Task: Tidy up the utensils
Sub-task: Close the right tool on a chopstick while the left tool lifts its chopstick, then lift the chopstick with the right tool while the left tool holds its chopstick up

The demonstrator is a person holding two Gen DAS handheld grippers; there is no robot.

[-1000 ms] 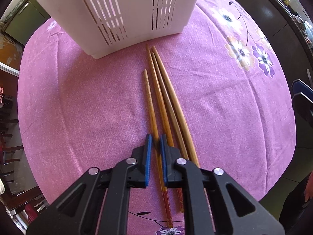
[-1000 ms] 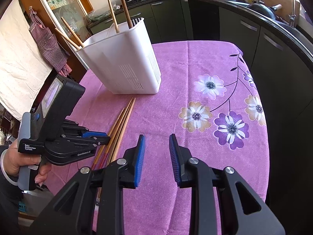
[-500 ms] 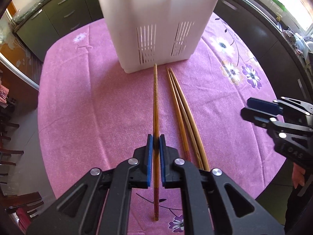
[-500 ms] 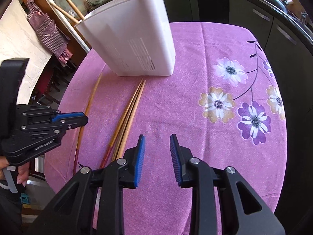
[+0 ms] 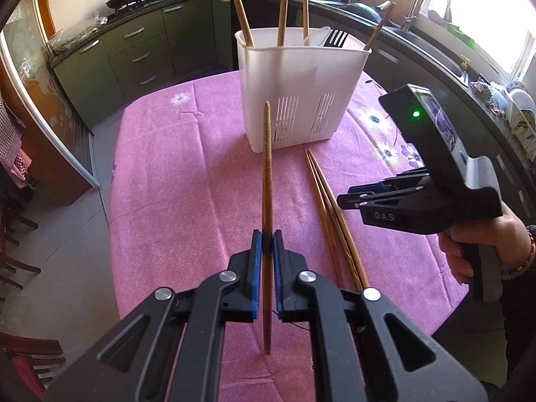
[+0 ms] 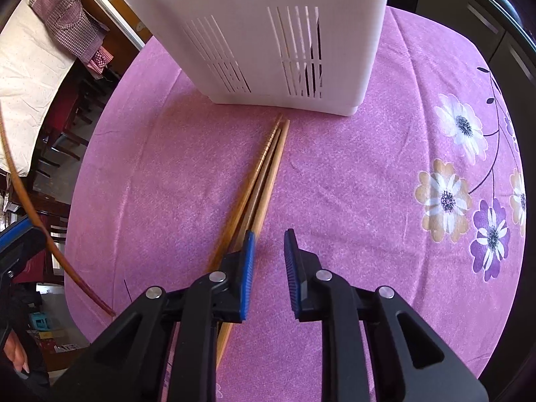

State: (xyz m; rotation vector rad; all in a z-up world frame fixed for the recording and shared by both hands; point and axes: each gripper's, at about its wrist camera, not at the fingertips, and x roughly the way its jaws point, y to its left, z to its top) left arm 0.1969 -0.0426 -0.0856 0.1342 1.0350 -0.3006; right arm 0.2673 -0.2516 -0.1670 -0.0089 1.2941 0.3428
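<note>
My left gripper (image 5: 263,244) is shut on one wooden chopstick (image 5: 266,174) and holds it lifted above the pink tablecloth, its tip pointing at the white slotted utensil holder (image 5: 301,100). The holder has several chopsticks and a black fork standing in it. Three chopsticks (image 5: 330,214) lie together on the cloth in front of the holder; they also show in the right wrist view (image 6: 259,181). My right gripper (image 6: 269,251) is open and empty, low over the near ends of those chopsticks. The held chopstick (image 6: 37,221) shows at the left of the right wrist view.
The round table carries a pink floral cloth (image 6: 385,174). The holder (image 6: 268,33) stands at the far side of the table. Dark kitchen cabinets (image 5: 140,57) and a counter ring the table. Chairs (image 5: 16,261) stand to the left.
My left gripper has lifted the chopstick off the cloth and tilted up toward the holder. My right gripper has moved forward and down over the three lying chopsticks, still open.
</note>
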